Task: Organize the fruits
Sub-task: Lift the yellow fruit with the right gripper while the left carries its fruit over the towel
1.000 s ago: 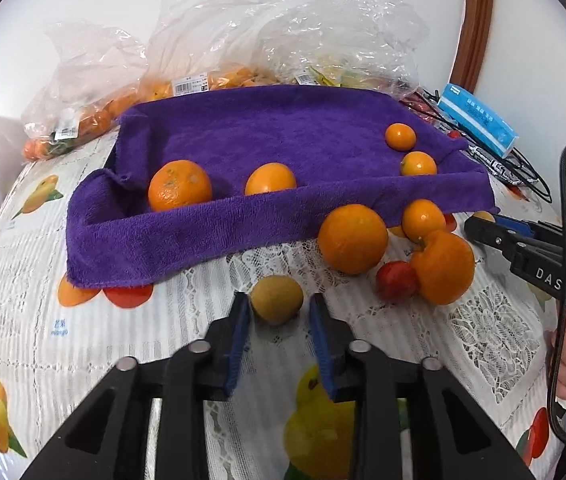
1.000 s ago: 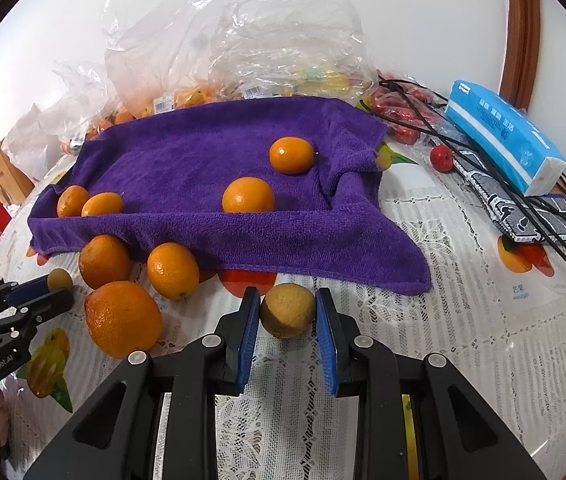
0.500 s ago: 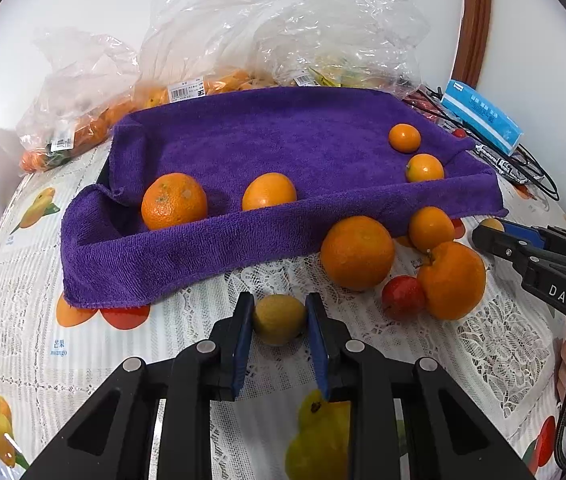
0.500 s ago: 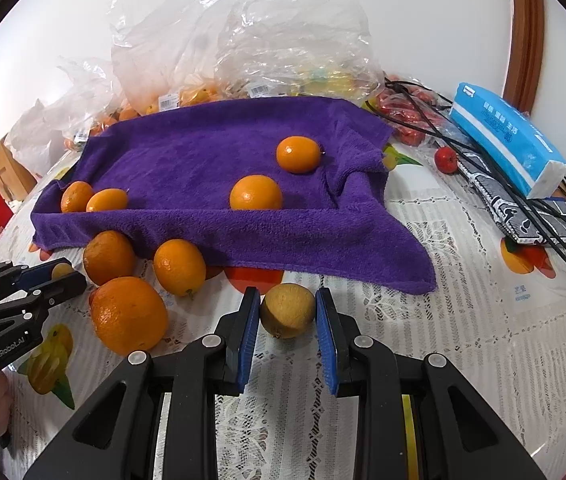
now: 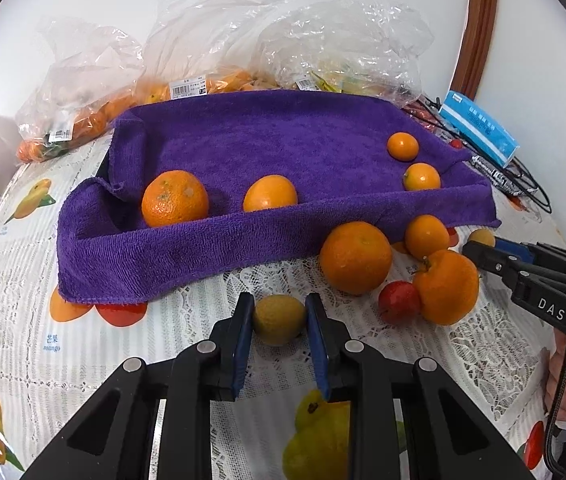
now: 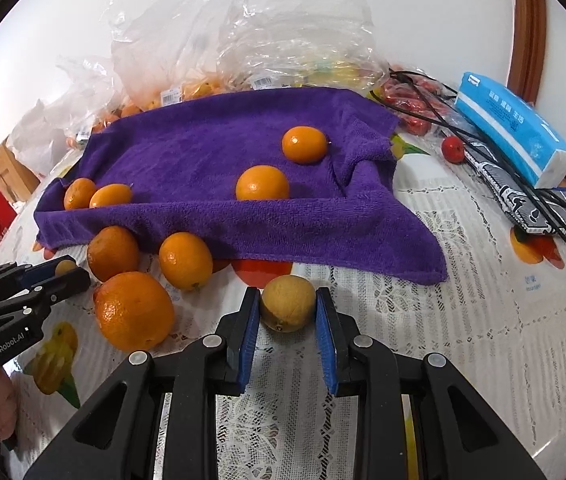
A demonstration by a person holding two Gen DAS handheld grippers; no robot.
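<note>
Lace tablecloth (image 6: 463, 300) carries a purple towel (image 5: 283, 148) with four oranges on it. Just before the towel's front edge — left gripper (image 5: 277, 322) clenched on a yellow-brown fruit (image 5: 279, 319); right gripper (image 6: 287, 308) clenched on another yellowish fruit (image 6: 287, 302), both resting on the cloth.

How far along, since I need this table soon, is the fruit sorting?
Done: four oranges lie on the towel. In hand: left tongs grip a yellow fruit, right tongs a second yellow fruit. Left: three oranges and a red fruit sit on the tablecloth before the towel.
</note>
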